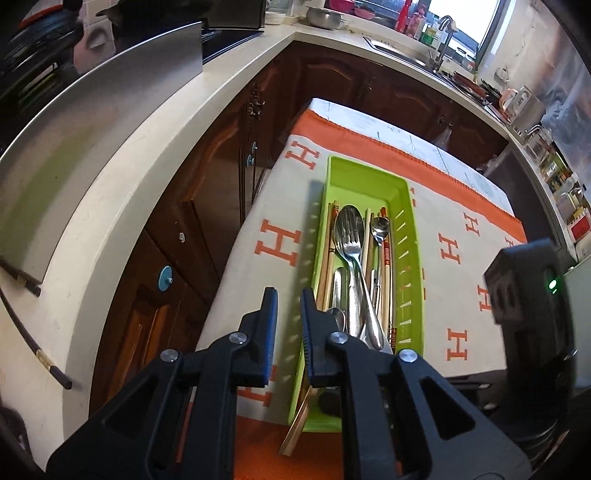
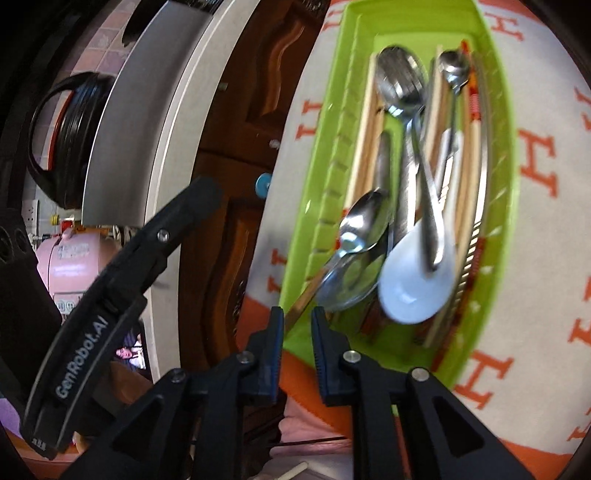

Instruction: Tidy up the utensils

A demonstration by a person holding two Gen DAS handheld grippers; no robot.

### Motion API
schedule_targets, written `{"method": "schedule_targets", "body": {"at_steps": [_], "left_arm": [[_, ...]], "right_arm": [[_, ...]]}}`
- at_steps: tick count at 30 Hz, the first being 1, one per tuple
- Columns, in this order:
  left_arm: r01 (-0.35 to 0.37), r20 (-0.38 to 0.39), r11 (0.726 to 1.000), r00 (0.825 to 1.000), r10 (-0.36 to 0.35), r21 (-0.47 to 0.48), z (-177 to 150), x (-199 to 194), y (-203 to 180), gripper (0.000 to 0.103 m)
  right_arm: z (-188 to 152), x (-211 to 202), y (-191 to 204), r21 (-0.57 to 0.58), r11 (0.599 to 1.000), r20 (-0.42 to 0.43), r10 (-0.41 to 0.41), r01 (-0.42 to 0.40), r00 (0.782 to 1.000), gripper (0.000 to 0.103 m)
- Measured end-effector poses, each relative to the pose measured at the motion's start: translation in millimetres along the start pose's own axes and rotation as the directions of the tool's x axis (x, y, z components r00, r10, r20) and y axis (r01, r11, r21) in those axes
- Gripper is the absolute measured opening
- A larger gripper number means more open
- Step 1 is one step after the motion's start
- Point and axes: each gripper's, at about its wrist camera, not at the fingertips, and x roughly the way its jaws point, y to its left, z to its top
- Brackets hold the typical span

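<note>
Green tray (image 1: 364, 177) lengthwise on cloth (image 1: 266, 206), near its left edge, beside dark cabinets (image 1: 207, 177). Far third of tray bare; utensils bunched toward the near end, probably dropped in from the near side.

Contents, far to near: big spoon (image 1: 349, 221) with fork (image 1: 347, 240) lying over its bowl, small spoon (image 1: 380, 227) to the right, chopsticks (image 1: 327, 251) along both long walls and between the metal pieces. Handles mostly run with the tray's length, so everything fits flat. In the right wrist view a white spoon (image 2: 415, 284) at the near end, a metal handle crossing its bowl; second steel spoon (image 2: 364, 218) left of it, over what looks like a clear or shiny ladle bowl, too blurred to be sure. One chopstick or handle pokes out over the near left corner.

Left gripper (image 1: 289, 306) empty, narrow gap between pads, straddling the tray's left wall at the near end without visibly pinching it. Right gripper (image 2: 297, 325) likewise empty, slightly parted, just over the near left corner. Judged: sorting near done, stray stick left to tuck in.

Writing: "GenRobot.AI" in white on the left gripper's body, right wrist view. Orange "H" letters repeated across cloth. Labels on far bottles (image 1: 415, 22) unreadable.
</note>
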Motion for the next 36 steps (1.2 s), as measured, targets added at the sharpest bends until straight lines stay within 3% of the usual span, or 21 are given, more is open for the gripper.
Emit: {"method": "schedule_targets", "body": {"at_steps": [12, 23, 36], "left_arm": [[0.011, -0.007, 1.000, 1.000, -0.011, -0.013, -5, 2, 8, 0.010], [-0.015, -0.013, 1.000, 1.000, 0.015, -0.020, -7, 8, 15, 0.010], [-0.006, -0.027, 1.000, 1.000, 0.006, -0.009, -9, 12, 10, 0.010]], "right_arm": [[2, 20, -9, 0.072, 0.996, 0.030, 0.045, -0.047, 0.999, 0.015], [-1, -11, -16, 0.061, 0.998, 0.123, 0.028, -0.036, 0.992, 0.009], [8, -38, -19, 0.061, 0.996, 0.246, -0.080, 0.066, 0.966, 0.007]]}}
